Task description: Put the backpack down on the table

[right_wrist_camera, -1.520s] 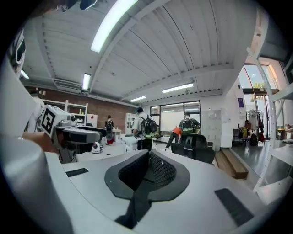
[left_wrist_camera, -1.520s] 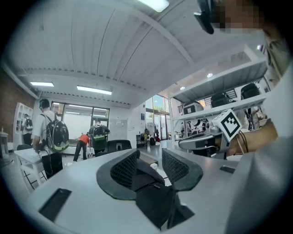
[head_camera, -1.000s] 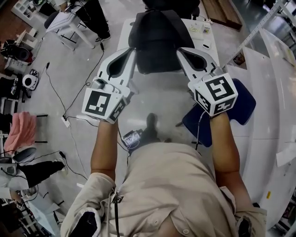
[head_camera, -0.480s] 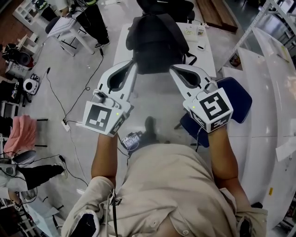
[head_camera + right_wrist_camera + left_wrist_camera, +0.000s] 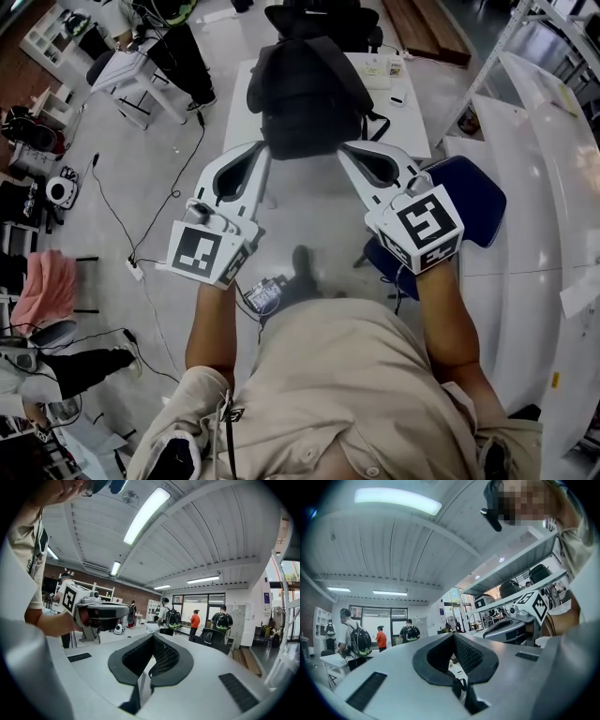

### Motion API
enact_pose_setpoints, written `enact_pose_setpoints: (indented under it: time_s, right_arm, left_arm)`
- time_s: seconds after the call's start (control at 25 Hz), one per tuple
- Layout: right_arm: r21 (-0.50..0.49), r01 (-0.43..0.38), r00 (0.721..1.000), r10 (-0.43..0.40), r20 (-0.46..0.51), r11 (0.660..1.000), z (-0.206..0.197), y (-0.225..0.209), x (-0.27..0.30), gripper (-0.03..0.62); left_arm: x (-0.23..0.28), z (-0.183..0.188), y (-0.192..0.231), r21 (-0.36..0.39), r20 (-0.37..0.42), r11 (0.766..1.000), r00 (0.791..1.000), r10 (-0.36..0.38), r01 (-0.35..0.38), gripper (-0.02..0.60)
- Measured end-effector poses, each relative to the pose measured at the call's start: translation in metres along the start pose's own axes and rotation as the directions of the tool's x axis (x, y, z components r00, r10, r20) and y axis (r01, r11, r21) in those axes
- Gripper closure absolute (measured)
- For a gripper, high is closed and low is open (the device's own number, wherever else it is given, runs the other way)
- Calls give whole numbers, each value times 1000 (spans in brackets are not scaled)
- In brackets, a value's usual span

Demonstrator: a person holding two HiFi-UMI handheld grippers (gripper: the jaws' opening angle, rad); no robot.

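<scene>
The white tabletop (image 5: 412, 131) lies ahead, and its near part is covered by the black backpack (image 5: 305, 94), which is held between the two grippers. I cannot tell whether its base touches the surface. The left gripper (image 5: 264, 150) has its fingers clenched on a thin black strap (image 5: 457, 686) of the backpack. The right gripper (image 5: 343, 152) is clenched likewise, with a dark loop (image 5: 153, 673) showing in its slit. The carry looks nearly done; lowering and letting go are left.
</scene>
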State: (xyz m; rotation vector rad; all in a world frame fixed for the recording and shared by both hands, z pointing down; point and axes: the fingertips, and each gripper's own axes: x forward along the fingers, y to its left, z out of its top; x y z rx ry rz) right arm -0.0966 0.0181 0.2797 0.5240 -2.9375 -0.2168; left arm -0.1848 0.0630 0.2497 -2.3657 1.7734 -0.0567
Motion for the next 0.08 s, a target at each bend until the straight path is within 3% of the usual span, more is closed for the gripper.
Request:
enact_pose_setpoints:
  time_s: [0.08]
  right_arm:
    - [5,0,1000,0,-3,1000,-1,1,-1,571]
  left_arm:
    - [-2,-2,-1,-5,-6,1000,1000,1,-1,568]
